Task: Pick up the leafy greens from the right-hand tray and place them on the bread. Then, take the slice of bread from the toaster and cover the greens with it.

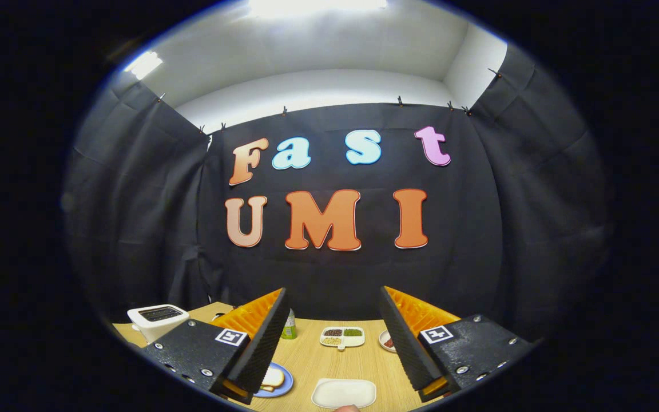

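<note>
Leafy greens: cannot be made out; the white tray [344,393] that lies between the fingers, nearest the camera, looks bare, and its near edge is partly cut off.
Bread on plate: a slice of bread [273,378] lies on a blue plate [281,387], just left of the white tray and partly hidden behind the left finger.
Toaster: a white toaster [157,320] stands well to the left of the white tray and farther back, beyond the left finger, its slots facing up; whether a slice sits inside cannot be told.
Gripper: the gripper [335,366] hangs above the wooden table [329,360] with its fingers spread wide apart, nothing between them, touching nothing.
Divided dish: a white divided dish [342,337] with dark, green and pale fillings in separate compartments lies beyond the white tray, toward the booth wall, between the fingers.
Bottle: a small green bottle [289,325] stands upright left of the divided dish, just beside the left finger.
Small dish: a small dish [387,341] holding something reddish sits right of the divided dish, partly hidden by the right finger.
</note>
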The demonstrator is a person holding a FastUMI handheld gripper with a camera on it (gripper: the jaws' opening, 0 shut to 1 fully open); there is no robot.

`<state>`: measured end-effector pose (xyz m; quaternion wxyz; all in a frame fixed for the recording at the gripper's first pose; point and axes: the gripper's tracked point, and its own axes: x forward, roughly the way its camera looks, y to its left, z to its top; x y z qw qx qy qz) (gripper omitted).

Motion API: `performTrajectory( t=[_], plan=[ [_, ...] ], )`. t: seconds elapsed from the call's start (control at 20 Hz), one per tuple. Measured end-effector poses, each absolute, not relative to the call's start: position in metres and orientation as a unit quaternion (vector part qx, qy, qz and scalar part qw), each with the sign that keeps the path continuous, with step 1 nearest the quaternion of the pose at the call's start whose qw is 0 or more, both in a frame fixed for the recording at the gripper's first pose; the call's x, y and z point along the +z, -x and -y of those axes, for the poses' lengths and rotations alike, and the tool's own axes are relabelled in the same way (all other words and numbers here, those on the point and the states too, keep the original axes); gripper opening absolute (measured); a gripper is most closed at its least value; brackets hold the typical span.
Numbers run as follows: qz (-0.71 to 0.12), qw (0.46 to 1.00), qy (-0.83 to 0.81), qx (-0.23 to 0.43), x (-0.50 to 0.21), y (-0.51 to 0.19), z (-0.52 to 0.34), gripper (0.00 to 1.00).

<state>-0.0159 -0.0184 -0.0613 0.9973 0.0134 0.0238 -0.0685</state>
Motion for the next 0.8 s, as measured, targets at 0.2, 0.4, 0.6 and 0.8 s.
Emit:
performTrajectory(
  t=[0.2, 0.4, 0.6, 0.8],
  plan=[
    [-0.010, 0.998, -0.018, -0.060, -0.055, 0.016, 0.017, 0.95],
    [0.007, 0.998, -0.026, -0.064, -0.046, 0.015, 0.018, 0.96],
    [0.005, 0.998, -0.024, -0.059, -0.048, 0.014, 0.014, 0.96],
    [0.003, 0.998, -0.023, -0.056, -0.046, 0.009, 0.011, 0.96]
  ],
)
